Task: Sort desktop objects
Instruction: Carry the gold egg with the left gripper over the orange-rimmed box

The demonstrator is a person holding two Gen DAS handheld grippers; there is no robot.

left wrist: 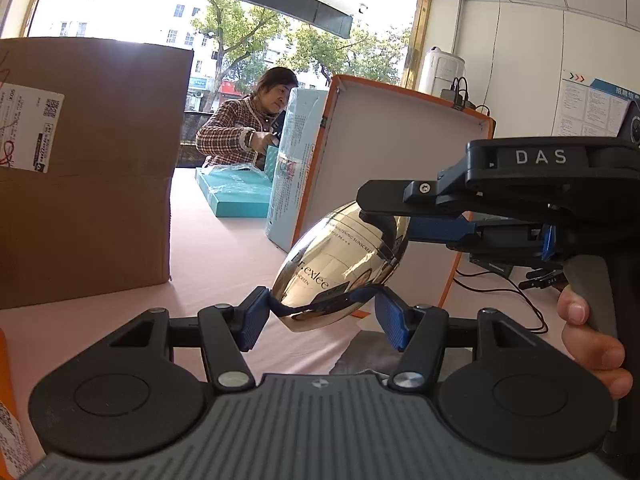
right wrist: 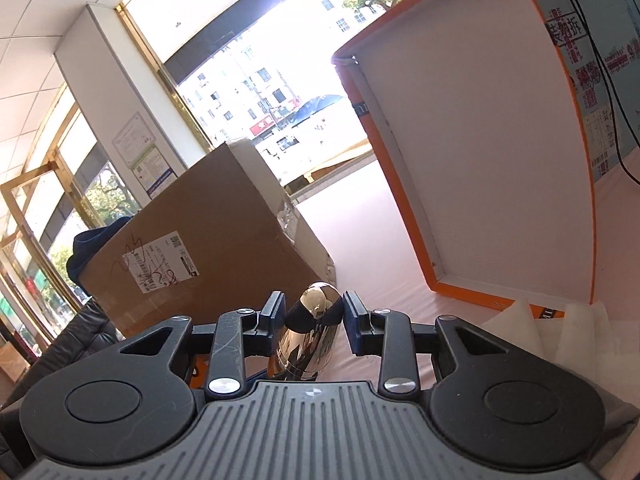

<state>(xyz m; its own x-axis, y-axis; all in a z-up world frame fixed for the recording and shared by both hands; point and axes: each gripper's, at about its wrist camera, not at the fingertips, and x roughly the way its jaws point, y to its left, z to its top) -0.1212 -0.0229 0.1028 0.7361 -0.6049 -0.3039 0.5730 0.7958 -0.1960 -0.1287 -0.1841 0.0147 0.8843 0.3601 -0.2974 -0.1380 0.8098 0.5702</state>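
Note:
A shiny gold egg-shaped sunscreen bottle (left wrist: 340, 264) hangs tilted above the pink table, held at both ends. In the left wrist view my left gripper (left wrist: 324, 316) is shut on its near, lower end, with a blue pad pressed against each side. My right gripper (left wrist: 384, 220) reaches in from the right and clamps the bottle's far, upper end; a hand (left wrist: 592, 344) holds its grip. In the right wrist view the same bottle (right wrist: 306, 352) sits between the pads of the right gripper (right wrist: 314, 312), which is shut on it.
A large cardboard box (left wrist: 80, 160) stands at left. An orange-edged box lid (left wrist: 400, 168) stands upright behind the bottle, with teal boxes (left wrist: 232, 196) and a person in a plaid jacket (left wrist: 240, 128) beyond. Cables (left wrist: 520, 300) lie at right, and a grey cloth (left wrist: 360, 352) lies under the bottle.

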